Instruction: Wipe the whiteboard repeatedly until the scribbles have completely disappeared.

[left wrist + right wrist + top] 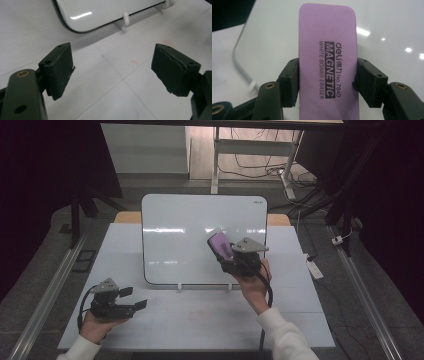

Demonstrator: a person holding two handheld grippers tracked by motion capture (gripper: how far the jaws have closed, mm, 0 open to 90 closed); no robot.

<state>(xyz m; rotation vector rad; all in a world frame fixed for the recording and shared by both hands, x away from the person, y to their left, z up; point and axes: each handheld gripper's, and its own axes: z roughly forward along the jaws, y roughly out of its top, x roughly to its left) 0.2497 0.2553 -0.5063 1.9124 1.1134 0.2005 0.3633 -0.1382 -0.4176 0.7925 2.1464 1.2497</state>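
Clamping my right tool (327, 82) across the long edges of the light, stiff purple eraser (327, 60) before the whiteboard (175, 235) at mid-bench, my left tool (112, 72) gapes empty near the front-left corner.

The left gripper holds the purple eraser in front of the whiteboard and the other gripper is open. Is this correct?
Not quite: the right gripper holds the purple eraser before the whiteboard, as the right gripper view shows; the left gripper is the open one.
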